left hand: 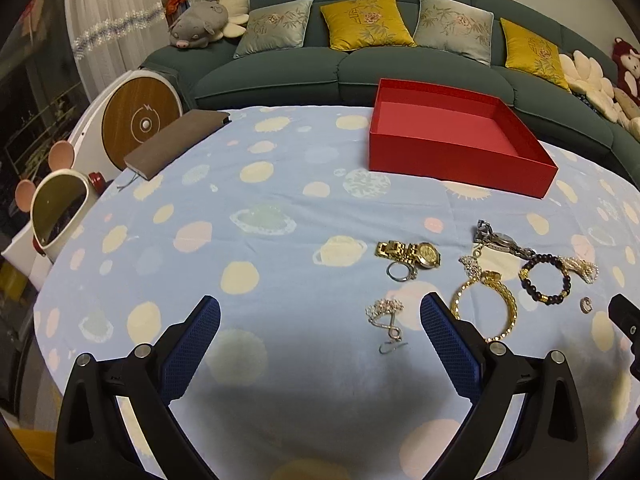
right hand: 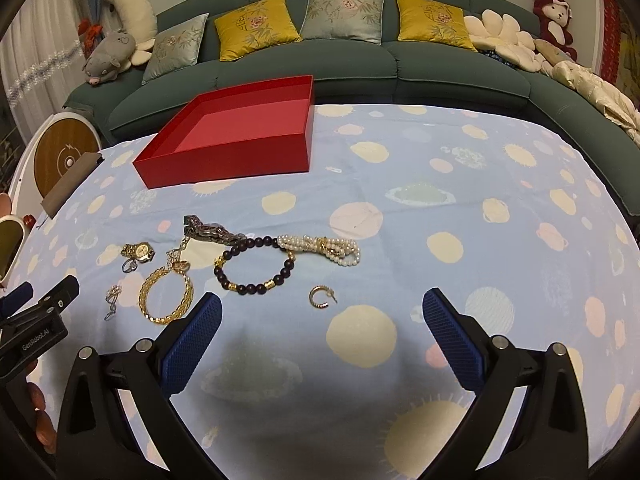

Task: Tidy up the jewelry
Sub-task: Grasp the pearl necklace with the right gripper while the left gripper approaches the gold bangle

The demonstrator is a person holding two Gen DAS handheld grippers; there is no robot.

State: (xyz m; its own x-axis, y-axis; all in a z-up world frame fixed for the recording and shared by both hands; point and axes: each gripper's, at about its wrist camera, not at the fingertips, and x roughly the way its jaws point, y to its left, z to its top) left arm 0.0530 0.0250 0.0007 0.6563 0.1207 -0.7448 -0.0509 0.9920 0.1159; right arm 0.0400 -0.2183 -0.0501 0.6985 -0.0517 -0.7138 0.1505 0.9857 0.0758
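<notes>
Left tongs [left hand: 320, 316] are held wide apart above the counter, nothing gripped; right tongs [right hand: 322, 312] likewise spread wide and empty. The counter is covered by a pale blue planet-print cloth [right hand: 440, 208]. Nearest the right tongs, a small gold hoop earring [right hand: 321, 298] is seen lying alone. Just beyond, a dark beaded bracelet with gold spacers [right hand: 256, 266] is laid touching a white multi-strand pearl bracelet [right hand: 324, 249]. Left of these, a gold chain bracelet [right hand: 166, 296], a silver sparkly drop earring [left hand: 386, 314], a silver ring [left hand: 398, 271], a gold metal wristwatch [left hand: 410, 254] and a silver metal wristwatch [right hand: 210, 231] are scattered close together. Farther back, an open red cardboard box [left hand: 452, 156] is set, nothing inside. Behind the counter, a dark green sofa [right hand: 360, 64] is visible.
</notes>
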